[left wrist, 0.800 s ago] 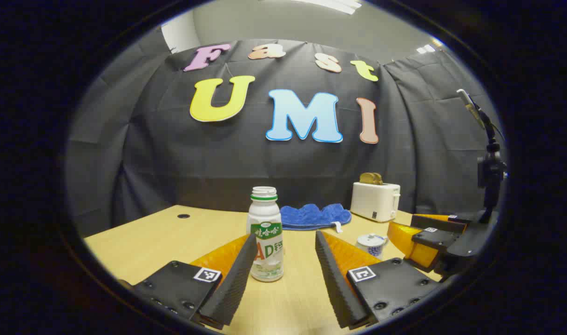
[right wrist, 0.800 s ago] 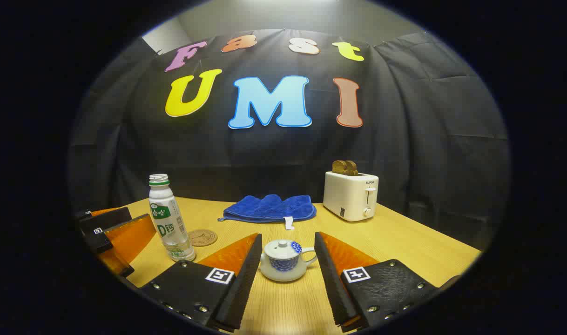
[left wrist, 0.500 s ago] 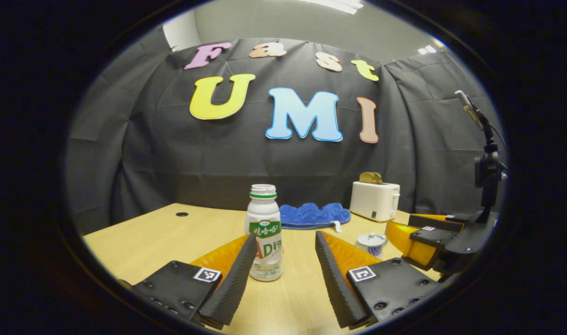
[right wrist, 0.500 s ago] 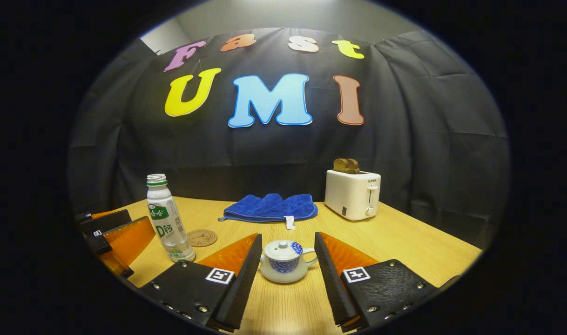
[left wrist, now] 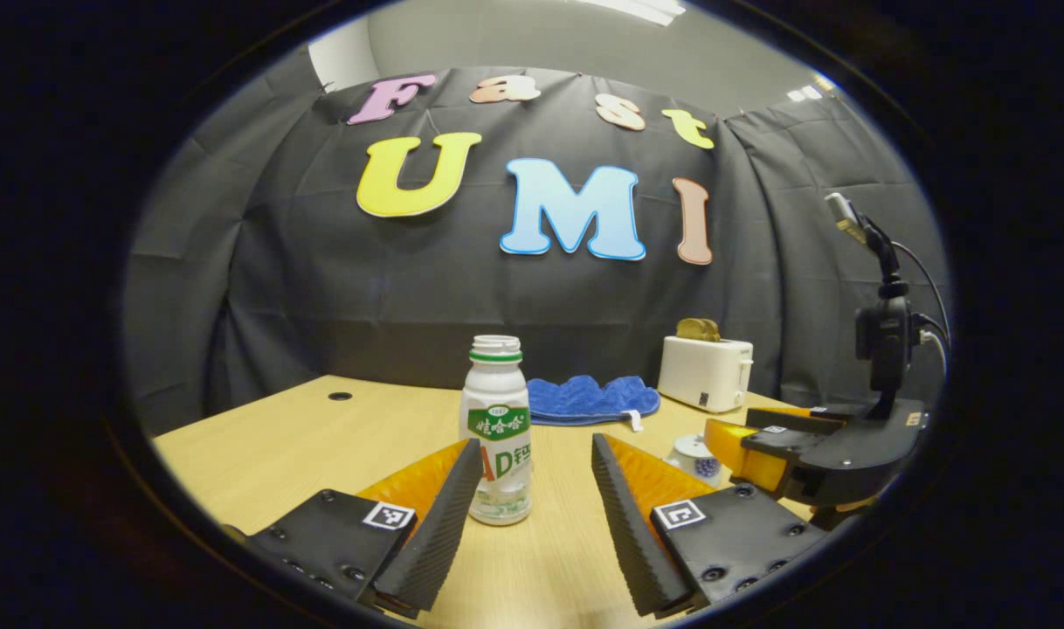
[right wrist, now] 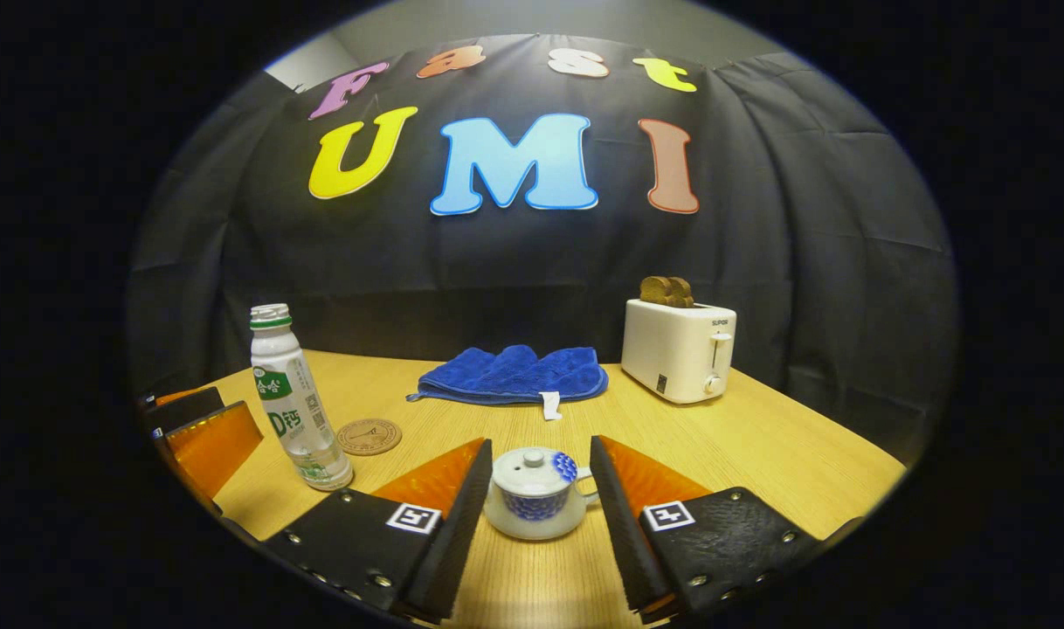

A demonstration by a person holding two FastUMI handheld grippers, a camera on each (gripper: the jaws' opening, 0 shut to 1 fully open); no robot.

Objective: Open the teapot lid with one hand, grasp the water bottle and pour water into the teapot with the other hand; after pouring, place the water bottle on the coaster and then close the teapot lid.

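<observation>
An uncapped white water bottle (left wrist: pixel 499 432) with a green label stands upright on the wooden table, just ahead of my open left gripper (left wrist: pixel 532 467), between its fingers' line but untouched. In the right gripper view the bottle (right wrist: pixel 292 411) stands at the left, with the round coaster (right wrist: pixel 369 436) beside it. A small white teapot (right wrist: pixel 536 495) with blue pattern and its lid (right wrist: pixel 530 463) on sits between the fingertips of my open right gripper (right wrist: pixel 536 463), not clamped. The left gripper view has the teapot (left wrist: pixel 694 455) partly hidden behind the right gripper (left wrist: pixel 785 441).
A folded blue cloth (right wrist: pixel 516 375) lies at the back of the table (right wrist: pixel 759 445). A white toaster (right wrist: pixel 679 350) with bread slices stands at the back right. A camera on a stand (left wrist: pixel 881 332) rises at the right in the left gripper view.
Both grippers have moved forward a little: the teapot sits deeper between the right fingers, and the bottle stands slightly nearer the left gripper. Both stay open.
</observation>
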